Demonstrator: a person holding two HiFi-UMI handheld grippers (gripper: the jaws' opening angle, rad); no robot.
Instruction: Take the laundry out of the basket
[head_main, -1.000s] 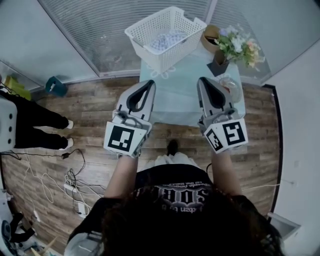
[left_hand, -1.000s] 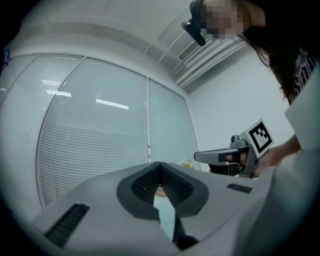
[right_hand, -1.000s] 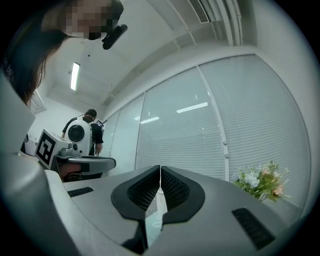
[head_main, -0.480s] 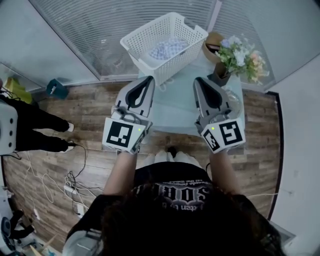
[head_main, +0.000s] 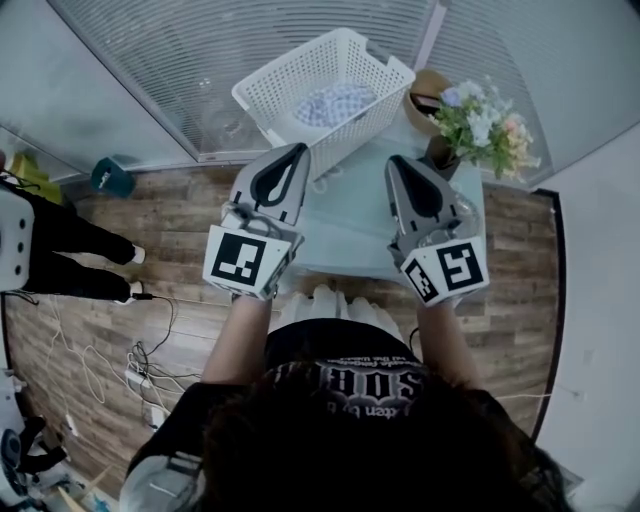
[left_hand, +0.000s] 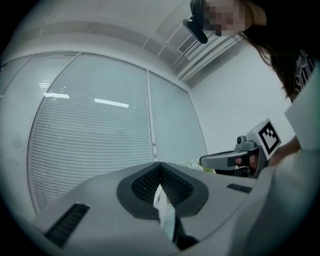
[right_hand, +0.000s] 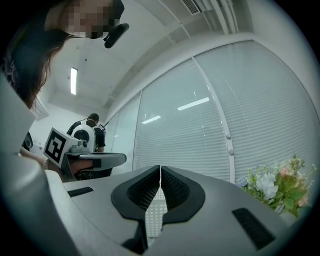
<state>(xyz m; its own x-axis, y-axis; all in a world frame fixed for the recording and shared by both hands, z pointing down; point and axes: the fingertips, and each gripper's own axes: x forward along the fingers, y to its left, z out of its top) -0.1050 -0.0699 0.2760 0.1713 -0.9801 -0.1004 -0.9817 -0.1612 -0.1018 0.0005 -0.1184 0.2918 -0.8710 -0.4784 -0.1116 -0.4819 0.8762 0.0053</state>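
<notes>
Left claw (head_main: 297, 152), right claw (head_main: 396, 163): closed, empty

The basket (head_main: 285, 125) is white plastic lattice with a slight sheen, and the laundry (head_main: 335, 102) in it is soft checked cloth. The worktop (head_main: 345, 220) looks smooth, pale and matt. Wood-grain planks make up the floor (head_main: 150, 215). Left gripper (head_main: 297, 150) and right gripper (head_main: 397, 160) have matt grey plastic shells with black, finely ribbed pads (right_hand: 172, 187).
</notes>
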